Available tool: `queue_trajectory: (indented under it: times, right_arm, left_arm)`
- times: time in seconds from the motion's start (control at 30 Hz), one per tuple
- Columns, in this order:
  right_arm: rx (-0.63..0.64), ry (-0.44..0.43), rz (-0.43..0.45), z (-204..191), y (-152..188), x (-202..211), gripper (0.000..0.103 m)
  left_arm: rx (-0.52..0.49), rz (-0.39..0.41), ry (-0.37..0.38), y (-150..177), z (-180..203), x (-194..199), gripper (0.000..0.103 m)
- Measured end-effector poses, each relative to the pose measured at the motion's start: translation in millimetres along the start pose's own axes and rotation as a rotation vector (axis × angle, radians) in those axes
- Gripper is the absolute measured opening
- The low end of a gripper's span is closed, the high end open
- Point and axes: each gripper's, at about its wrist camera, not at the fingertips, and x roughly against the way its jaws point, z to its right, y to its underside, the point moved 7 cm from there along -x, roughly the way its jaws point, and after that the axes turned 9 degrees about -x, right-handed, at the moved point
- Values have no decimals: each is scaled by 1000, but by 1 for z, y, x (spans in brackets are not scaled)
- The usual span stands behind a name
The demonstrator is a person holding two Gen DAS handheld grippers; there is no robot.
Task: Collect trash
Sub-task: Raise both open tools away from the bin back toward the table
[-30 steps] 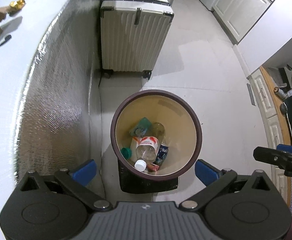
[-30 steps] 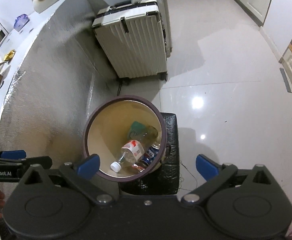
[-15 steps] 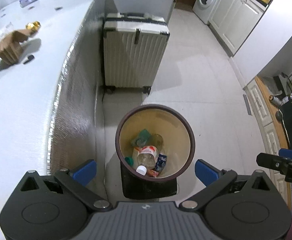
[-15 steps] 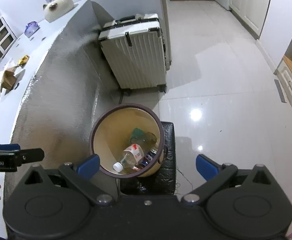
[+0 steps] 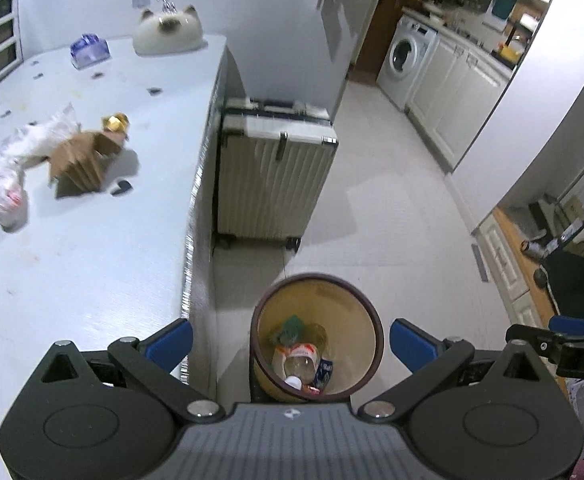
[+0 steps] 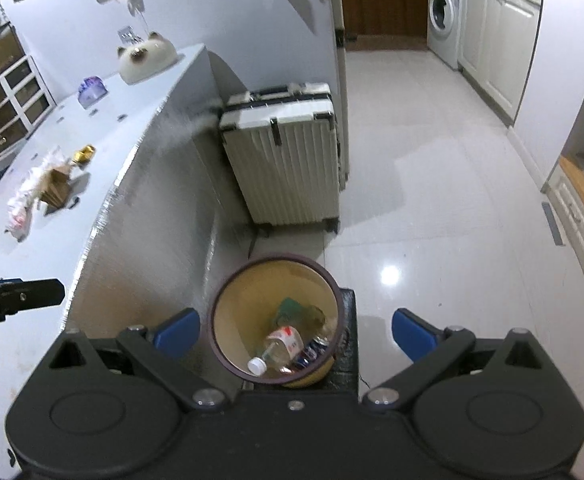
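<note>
A round bin with a dark rim stands on the floor beside the white counter. It holds a clear plastic bottle, a can and green trash. My left gripper is open and empty above the bin. My right gripper is open and empty above it too. On the counter lie a crumpled brown paper bag, a white plastic bag and a gold wrapper.
A cream suitcase stands against the counter's end. A cat-shaped holder and a blue box sit at the counter's far end. Small dark scraps dot the counter. Cabinets and a washing machine line the far right.
Both grippers have risen and tilted up from the bin. The bin looks smaller and lower, and the countertop with its trash has come into view. Both stay open.
</note>
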Motion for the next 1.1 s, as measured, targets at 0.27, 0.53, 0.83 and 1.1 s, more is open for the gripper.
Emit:
queue_trajectory:
  times: [0.27,0.53,0.83,1.1]
  right_arm:
    - [6,-24,93,-59,4,38,103]
    - [39,-83,183,-134,9,70,103]
    - [90,-128,210,-220,34,75,103]
    - [168,-166,227,-274,38,66,103]
  left_arm:
    - [13,85,-12,2,-46,55,103]
    - [26,161,-37,14,-107,109,103]
    - [28,217,-63,32,-173,152,103]
    - [76,240,-105,35,-223,160,103]
